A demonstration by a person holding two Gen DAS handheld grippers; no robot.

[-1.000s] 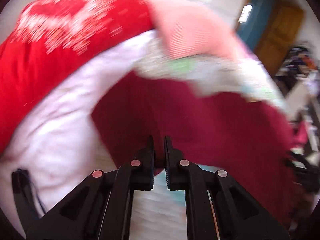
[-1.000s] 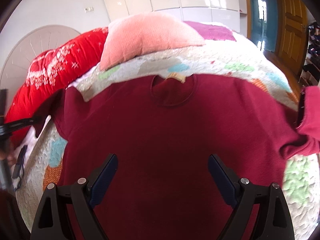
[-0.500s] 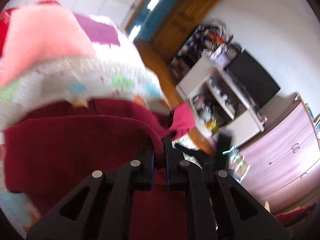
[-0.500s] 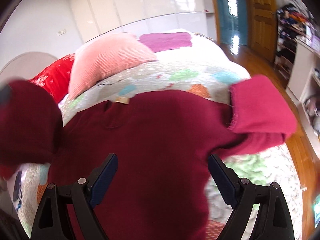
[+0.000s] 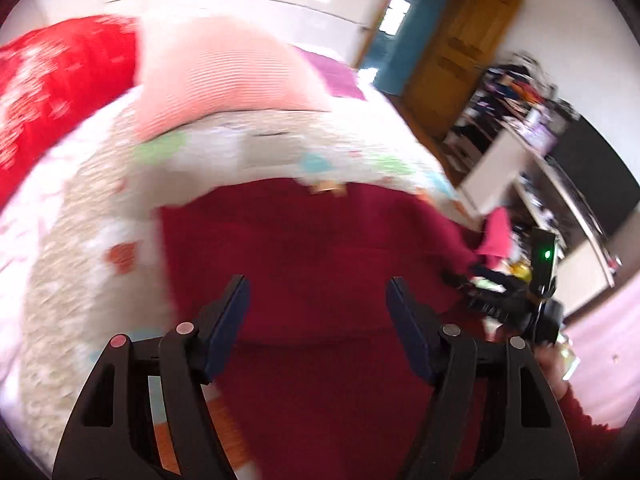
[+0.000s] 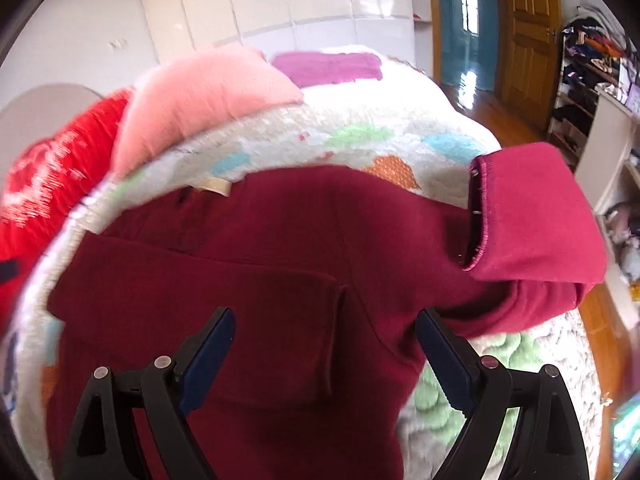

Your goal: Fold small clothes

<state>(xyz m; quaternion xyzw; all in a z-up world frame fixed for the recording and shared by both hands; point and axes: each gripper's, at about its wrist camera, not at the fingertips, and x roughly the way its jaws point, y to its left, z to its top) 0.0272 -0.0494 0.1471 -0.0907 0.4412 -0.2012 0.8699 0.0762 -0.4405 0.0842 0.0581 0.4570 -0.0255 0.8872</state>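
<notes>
- Quilted and pale, with green, blue and orange patches, the bed cover (image 6: 360, 136) spread under everything and filled most of both views.
- The maroon sweater (image 6: 256, 280) lay flat on the quilt, front up, its neckline with a tan label (image 6: 214, 187) toward the pillows.
- In the right wrist view one side of the sweater was folded over the body, making a straight edge down the middle, just between the jaws.
- The other sleeve (image 6: 532, 220) was doubled back, its ribbed cuff open toward the camera and lying at the bed's right edge.
- A red blanket (image 5: 52, 92) with white marks sat at the head of the bed, left of a pink pillow (image 6: 200, 100); a purple cloth (image 6: 328, 67) lay beyond the pillow.
- A wooden door (image 6: 528, 28) and cluttered shelves (image 6: 588, 68) stood past the bed on the right.
- The left gripper (image 5: 318, 312) hovered over the sweater's lower body, jaws spread wide and holding nothing.
- The right gripper (image 6: 326, 344) hung above the folded part, jaws wide apart and empty; in the left wrist view it showed at the sweater's right edge (image 5: 516, 304), with a green light on it.
</notes>
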